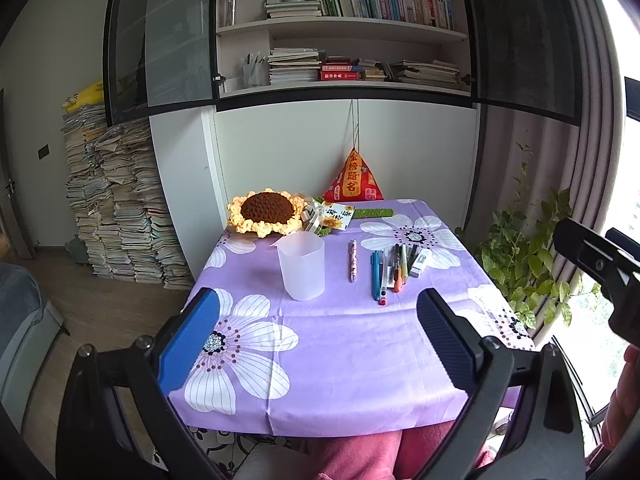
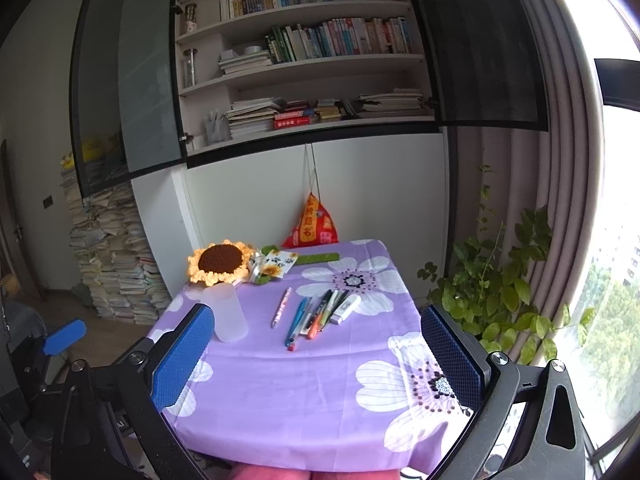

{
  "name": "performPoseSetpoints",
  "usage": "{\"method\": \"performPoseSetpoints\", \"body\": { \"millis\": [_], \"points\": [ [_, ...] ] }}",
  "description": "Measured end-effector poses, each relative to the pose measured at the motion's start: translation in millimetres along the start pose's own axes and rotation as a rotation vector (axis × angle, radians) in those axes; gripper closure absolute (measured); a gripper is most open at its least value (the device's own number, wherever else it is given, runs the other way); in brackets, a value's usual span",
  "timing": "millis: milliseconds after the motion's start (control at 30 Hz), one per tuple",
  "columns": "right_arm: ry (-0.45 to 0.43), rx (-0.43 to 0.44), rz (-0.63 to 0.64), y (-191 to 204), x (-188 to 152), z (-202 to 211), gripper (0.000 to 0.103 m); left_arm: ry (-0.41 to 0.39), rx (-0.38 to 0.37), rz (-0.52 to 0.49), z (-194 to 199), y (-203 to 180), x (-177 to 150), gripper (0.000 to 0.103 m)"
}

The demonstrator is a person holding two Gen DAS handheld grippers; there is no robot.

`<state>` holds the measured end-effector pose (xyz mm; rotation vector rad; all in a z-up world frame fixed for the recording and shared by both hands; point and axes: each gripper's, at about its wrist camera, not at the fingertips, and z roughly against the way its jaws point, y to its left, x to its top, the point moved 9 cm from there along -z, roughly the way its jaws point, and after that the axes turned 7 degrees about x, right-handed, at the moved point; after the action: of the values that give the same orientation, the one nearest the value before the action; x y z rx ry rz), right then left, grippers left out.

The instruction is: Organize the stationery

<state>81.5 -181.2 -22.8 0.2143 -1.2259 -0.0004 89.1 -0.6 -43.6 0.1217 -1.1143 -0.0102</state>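
Pens (image 1: pixel 390 270) lie in a loose bunch on the right half of the tabletop (image 1: pixel 340 344), fanned side by side with a white eraser (image 1: pixel 421 263) just to their right. One pink pen (image 1: pixel 352 260) rests apart on their left, between the bunch and a translucent plastic cup (image 1: pixel 301 265) standing upright. Behind these, near the far edge, sit a crocheted sunflower (image 1: pixel 266 212) and a red pyramid-shaped pouch (image 1: pixel 353 180). Purple flowered cloth covers the tabletop. Both grippers hover over the near edge, well apart from the stationery: the left gripper (image 1: pixel 318 340) and the right gripper (image 2: pixel 316 360) each have their fingers spread wide with nothing between them
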Motion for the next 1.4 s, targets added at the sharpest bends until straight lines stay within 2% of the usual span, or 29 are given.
{"method": "performPoseSetpoints", "body": {
  "millis": [267,400,533,733,867,1400],
  "points": [
    [-0.016,0.007,0.029,-1,2,4,0.0,-0.045,-0.003,0.042,9,3,6,0.006],
    [-0.025,-0.03,0.025,-5,0,5,0.0,-0.091,0.017,0.022,17,1,10,0.005],
    [-0.015,-0.036,0.012,-9,-3,5,0.0,-0.071,0.005,0.014,15,-3,8,0.005],
    [0.016,0.025,-0.016,-7,-7,4,0.0,-0.046,-0.006,0.0,10,-7,5,0.005],
    [0.015,-0.009,-0.004,-7,-8,2,0.0,-0.046,-0.009,-0.001,8,-6,4,0.004],
    [0.052,-0.038,0.046,13,-11,4,0.0,-0.033,-0.045,0.068,12,16,-4,0.003]
  ]
}}
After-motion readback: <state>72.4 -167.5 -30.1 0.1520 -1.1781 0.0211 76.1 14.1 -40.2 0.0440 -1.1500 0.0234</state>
